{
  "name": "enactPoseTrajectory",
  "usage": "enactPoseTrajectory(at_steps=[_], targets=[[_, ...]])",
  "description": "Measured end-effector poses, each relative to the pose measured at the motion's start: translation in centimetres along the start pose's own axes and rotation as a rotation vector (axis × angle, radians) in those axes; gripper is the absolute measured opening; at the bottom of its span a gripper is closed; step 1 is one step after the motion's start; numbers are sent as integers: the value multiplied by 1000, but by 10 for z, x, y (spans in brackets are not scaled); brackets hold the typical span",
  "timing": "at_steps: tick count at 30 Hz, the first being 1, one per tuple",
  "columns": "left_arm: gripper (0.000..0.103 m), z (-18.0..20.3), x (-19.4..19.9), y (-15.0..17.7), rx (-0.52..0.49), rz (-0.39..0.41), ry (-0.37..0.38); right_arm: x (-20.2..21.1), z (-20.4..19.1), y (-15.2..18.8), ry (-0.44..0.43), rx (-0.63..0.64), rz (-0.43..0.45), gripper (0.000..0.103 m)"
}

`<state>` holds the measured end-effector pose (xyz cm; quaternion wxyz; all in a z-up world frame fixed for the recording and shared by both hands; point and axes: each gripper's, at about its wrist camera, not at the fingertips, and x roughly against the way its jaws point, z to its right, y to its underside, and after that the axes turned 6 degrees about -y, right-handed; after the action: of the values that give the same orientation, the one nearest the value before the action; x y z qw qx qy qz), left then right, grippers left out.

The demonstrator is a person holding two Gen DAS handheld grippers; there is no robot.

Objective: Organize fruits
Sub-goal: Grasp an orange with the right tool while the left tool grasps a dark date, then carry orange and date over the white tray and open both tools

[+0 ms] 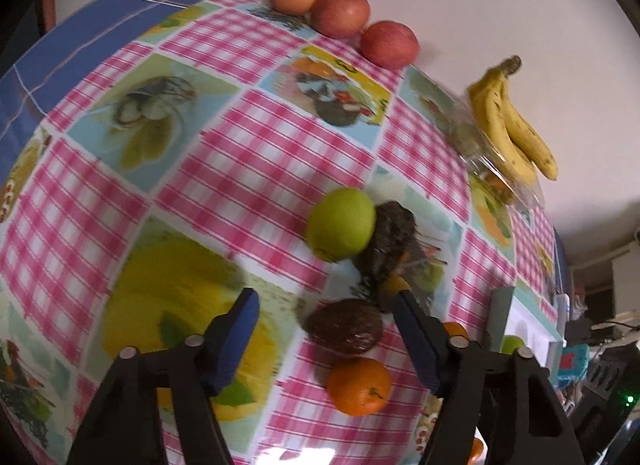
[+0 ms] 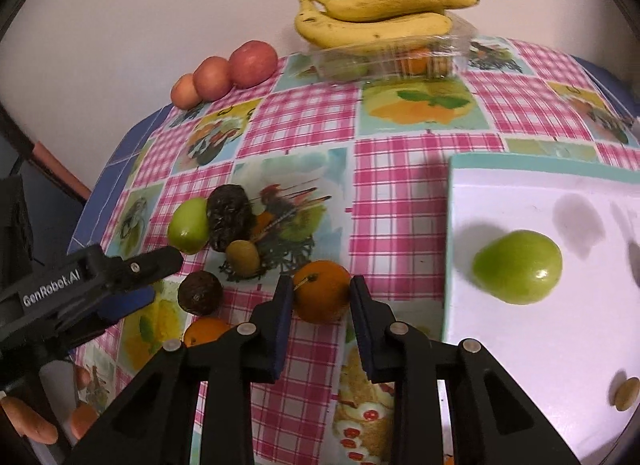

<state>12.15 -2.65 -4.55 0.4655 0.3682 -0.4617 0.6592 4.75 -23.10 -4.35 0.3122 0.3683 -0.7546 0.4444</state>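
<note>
The right gripper [image 2: 318, 299] had its two blue-padded jaws on either side of a round orange citrus fruit [image 2: 321, 291], w/ the fruit sitting directly btwn the tips. The pads looked to be touching or just about touching its flanks; whether the squeeze was actually complete I couldn't tell from the right wrist view. The fruit appeared to rest on the pink-checked fruit-print tablecloth [image 2: 400, 205], not lifted.

The key relation: the white tray w/ teal rim [image 2: 450, 225] lay just to the right of that gripper, its near edge beside the orange, and one green apple-like fruit [image 2: 517, 272] was already in it. So the likely carry was short and rightward, over the rim.

The left gripper [image 1: 324, 305] was wide apart and empty, pointing at a cluster ahead of it: a dark brown round fruit [image 1: 344, 327] nearest btwn its tips, a second orange [image 1: 359, 386] closer to the camera, a loose green apple [image 1: 341, 223] and a dark knobbly lump [image 1: 390, 241] further out. The left arm was nearer to those; the right was nearer to the tray.

Three red apples [image 2: 224, 71] and a yellow banana bunch [image 2: 376, 15] atop a clear plastic punnet [image 2: 452, 53] sat at the far edge, well apart from both.
</note>
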Motion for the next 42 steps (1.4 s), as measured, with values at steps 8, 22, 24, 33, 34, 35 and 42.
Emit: enactPoseTrajectory(at_steps=[8, 22, 24, 33, 34, 35, 42], targets=[[47, 10, -8, 10, -11, -36, 3, 4, 3, 1, 3, -8, 3, 30], [47, 12, 8, 13, 3, -16, -12, 19, 2, -2, -20, -10, 23, 25], [46, 6, 5, 12, 24, -21, -23, 13, 3, 0, -20, -18, 9, 25], [47, -3, 2, 10, 57, -28, -36, 4, 7, 3, 48, -15, 7, 38], [47, -3, 2, 10, 56, -28, -36, 2, 9, 4, 50, -19, 0, 38], [47, -3, 2, 10, 56, -28, -37, 2, 10, 4, 43, -21, 2, 38], [46, -3, 3, 9, 58, -28, -34, 0, 6, 5, 58, -9, -3, 36]])
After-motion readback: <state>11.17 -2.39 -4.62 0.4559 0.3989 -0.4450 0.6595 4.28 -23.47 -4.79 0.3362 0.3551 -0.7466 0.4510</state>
